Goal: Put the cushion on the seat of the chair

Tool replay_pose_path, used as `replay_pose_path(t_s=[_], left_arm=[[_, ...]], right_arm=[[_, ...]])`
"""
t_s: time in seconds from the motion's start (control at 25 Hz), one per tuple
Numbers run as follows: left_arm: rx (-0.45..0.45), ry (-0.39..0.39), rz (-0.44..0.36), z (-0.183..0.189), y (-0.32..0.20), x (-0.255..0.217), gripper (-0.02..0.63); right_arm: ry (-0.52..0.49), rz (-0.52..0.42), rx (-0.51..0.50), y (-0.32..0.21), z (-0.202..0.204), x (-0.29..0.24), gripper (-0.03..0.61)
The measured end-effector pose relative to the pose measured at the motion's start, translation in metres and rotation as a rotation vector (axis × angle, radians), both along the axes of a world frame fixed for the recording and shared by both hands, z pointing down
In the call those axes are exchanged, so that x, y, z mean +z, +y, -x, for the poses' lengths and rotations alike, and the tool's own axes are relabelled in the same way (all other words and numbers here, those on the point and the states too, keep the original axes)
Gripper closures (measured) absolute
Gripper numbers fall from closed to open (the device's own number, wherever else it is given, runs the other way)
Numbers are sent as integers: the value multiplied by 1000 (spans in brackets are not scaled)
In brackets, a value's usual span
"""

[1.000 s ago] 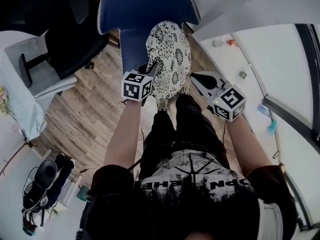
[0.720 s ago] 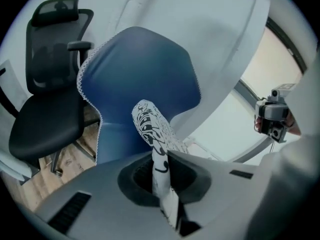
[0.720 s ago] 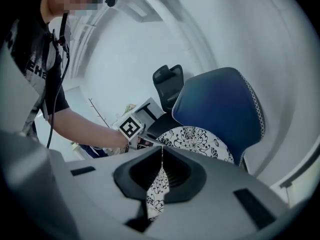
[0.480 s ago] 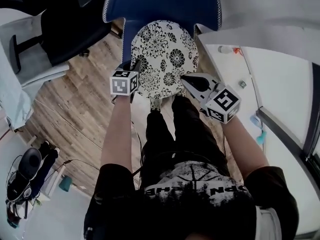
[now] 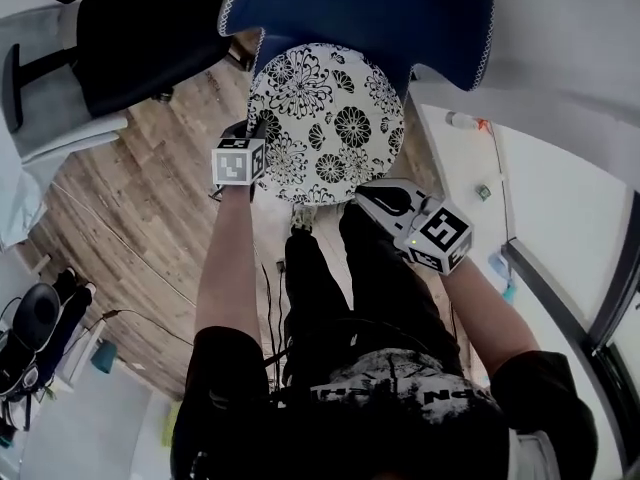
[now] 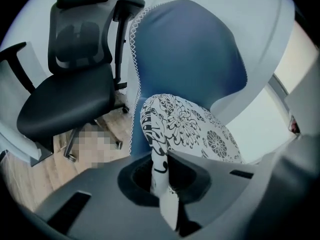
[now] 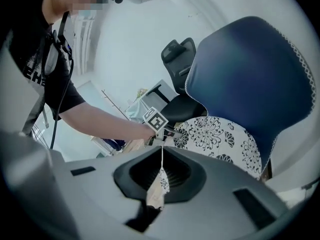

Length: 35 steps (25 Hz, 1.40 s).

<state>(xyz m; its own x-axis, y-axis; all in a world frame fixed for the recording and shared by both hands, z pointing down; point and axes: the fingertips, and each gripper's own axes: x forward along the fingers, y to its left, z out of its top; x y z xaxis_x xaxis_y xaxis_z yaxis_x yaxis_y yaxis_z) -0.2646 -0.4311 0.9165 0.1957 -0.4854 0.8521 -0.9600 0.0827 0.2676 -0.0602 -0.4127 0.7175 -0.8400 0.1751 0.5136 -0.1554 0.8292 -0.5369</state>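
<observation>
Cushion [image 5: 325, 118] has dropped from upright to nearly flat over the chair [image 5: 400, 13] seat at twelve o'clock, left gripper [image 5: 256, 133] pinching its eight o'clock edge, right gripper [image 5: 372, 192] nipping its five o'clock corner, so placement looks almost done.

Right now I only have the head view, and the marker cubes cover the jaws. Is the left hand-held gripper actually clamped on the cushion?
Observer: Yes. The left gripper view shows the left hand-held gripper with its jaws shut on the cushion, gripping its near edge.
Operator: And the right one?
Observer: The right gripper view shows the right hand-held gripper with its jaws shut on a small fold of the cushion's patterned fabric.
</observation>
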Motion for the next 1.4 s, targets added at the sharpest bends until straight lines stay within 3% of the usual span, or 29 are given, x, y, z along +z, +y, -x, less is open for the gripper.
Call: replay_pose_path(t_s=[0.32, 0.52, 0.64, 0.72, 0.96, 1.2, 1.4], left_arm=[[-88, -29, -5, 10, 0, 39, 589], [-72, -52, 29, 13, 4, 56, 584], [-75, -75, 41, 17, 3, 57, 545], [-84, -92, 47, 24, 6, 57, 482], [-51, -164, 71, 40, 10, 48, 352], [-7, -186, 40, 37, 8, 17, 348], [28, -169, -63, 23, -8, -26, 351]], right_arm=[[49, 74, -34, 7, -8, 32, 558], [61, 105, -35, 8, -12, 44, 558], [53, 115, -19, 0, -8, 45, 558], [41, 126, -9, -1, -3, 42, 558], [27, 125, -10, 9, 4, 33, 558], [8, 86, -19, 19, 9, 18, 558], [-22, 23, -34, 23, 19, -5, 558]])
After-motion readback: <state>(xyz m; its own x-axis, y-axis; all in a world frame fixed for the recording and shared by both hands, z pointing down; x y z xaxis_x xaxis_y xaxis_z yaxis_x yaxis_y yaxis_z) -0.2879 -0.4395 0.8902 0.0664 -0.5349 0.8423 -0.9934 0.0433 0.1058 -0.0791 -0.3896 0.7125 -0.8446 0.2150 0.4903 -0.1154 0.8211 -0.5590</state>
